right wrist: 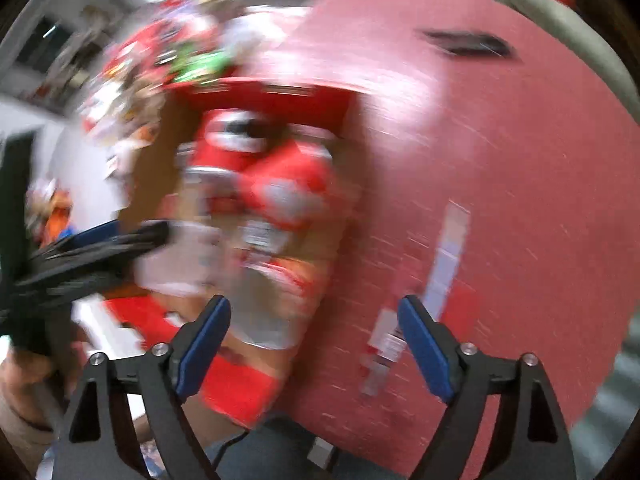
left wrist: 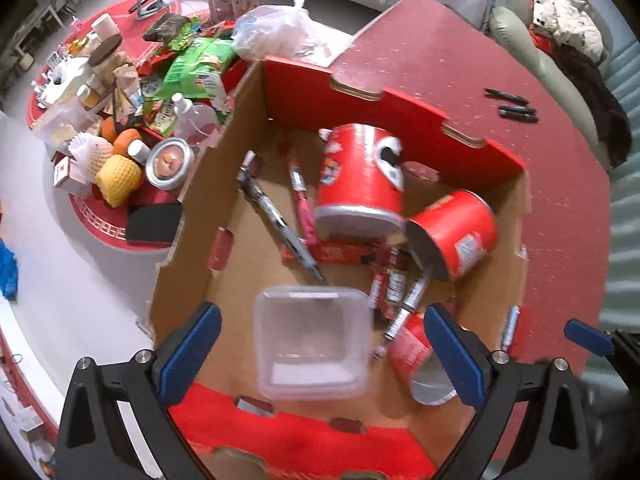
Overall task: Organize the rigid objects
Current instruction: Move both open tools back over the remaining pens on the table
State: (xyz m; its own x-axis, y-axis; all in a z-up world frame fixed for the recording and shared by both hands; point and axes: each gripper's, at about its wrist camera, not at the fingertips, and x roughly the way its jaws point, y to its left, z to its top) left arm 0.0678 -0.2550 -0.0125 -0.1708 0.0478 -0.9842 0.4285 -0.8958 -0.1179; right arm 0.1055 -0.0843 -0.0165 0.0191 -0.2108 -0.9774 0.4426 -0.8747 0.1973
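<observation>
Left gripper [left wrist: 322, 354] fingers wide, clear tub [left wrist: 312, 344] loose between | right gripper [right wrist: 316, 348] fingers wide, empty | box [left wrist: 400, 120] holds cans, pens | markers [left wrist: 512, 104] left on bench.

Three red cans [left wrist: 360, 176], one clear tub [left wrist: 312, 344]

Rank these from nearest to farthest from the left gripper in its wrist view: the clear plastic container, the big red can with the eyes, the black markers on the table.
1. clear plastic container, between the open fingers of the left gripper.
2. big red can, inside the box, farther back.
3. black markers, outside the box, on the table at right.
</observation>
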